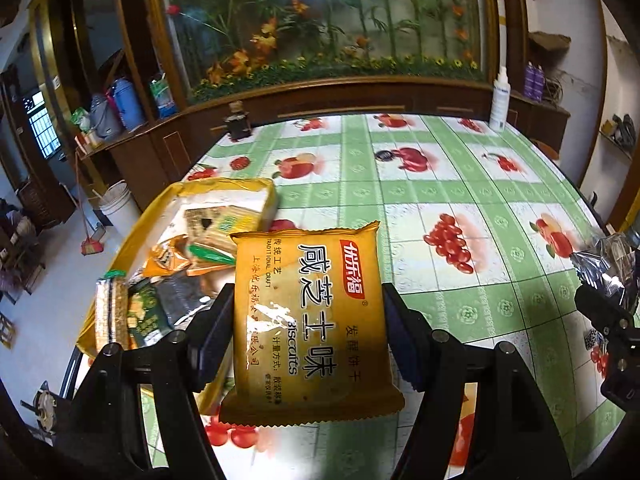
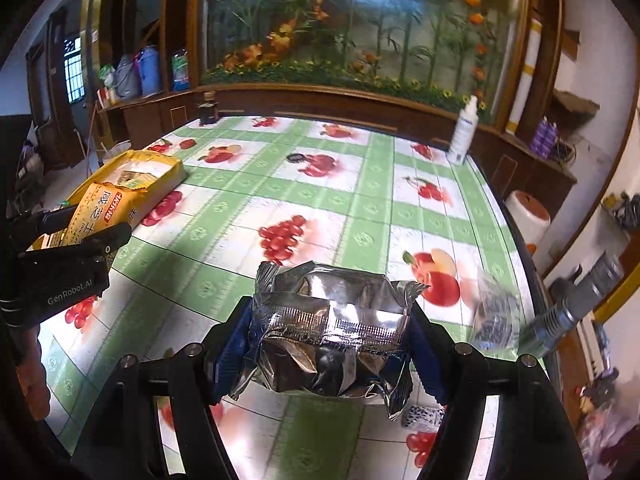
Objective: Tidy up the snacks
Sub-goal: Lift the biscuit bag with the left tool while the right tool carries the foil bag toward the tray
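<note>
Left hand-held gripper (image 1: pixel 308 340) clamping orange biscuit packet (image 1: pixel 308 320), long axis pointing away, right hand-held gripper (image 2: pixel 328 344) squeezing silver packet (image 2: pixel 332 336) crosswise

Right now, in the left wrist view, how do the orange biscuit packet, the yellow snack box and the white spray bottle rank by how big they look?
1. Orange biscuit packet, though it sits right by the camera in the left tongs.
2. Yellow snack box, partly hidden, so first and second place are unsure.
3. White spray bottle, far off at the table's back edge.

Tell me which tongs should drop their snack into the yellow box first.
Left. The left tongs hold the orange biscuit pack right beside the yellow box; the right tongs, gripping the silver packet, are farther away.
</note>
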A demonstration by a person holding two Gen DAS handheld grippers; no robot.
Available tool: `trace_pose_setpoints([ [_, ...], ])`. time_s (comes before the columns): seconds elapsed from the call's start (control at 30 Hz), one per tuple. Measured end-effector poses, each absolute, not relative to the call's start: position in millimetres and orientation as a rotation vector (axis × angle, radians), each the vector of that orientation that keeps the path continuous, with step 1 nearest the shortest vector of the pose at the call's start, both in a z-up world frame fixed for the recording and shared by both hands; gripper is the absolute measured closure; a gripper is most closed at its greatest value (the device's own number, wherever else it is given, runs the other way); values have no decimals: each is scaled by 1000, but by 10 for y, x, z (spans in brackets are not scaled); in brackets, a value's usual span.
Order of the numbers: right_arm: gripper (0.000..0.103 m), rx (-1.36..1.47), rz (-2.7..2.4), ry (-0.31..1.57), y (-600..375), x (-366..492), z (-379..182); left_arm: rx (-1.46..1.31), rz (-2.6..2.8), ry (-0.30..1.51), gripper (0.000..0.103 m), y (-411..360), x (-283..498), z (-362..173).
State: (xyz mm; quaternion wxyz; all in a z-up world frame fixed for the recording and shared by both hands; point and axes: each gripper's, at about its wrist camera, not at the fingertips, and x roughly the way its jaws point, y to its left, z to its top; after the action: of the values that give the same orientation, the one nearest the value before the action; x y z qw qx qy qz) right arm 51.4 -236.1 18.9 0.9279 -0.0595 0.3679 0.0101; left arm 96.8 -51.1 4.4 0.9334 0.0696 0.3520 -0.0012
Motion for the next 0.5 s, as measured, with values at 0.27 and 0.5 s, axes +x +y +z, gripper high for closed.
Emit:
trace_pose_setpoints([
  [0.27,29,-208,41,707,-1905,477,414,89,25,679,34,-224,852,198],
  [0.5,29,-258,55,681,-1667,441,514,56,44,648,34,-58,762,308],
])
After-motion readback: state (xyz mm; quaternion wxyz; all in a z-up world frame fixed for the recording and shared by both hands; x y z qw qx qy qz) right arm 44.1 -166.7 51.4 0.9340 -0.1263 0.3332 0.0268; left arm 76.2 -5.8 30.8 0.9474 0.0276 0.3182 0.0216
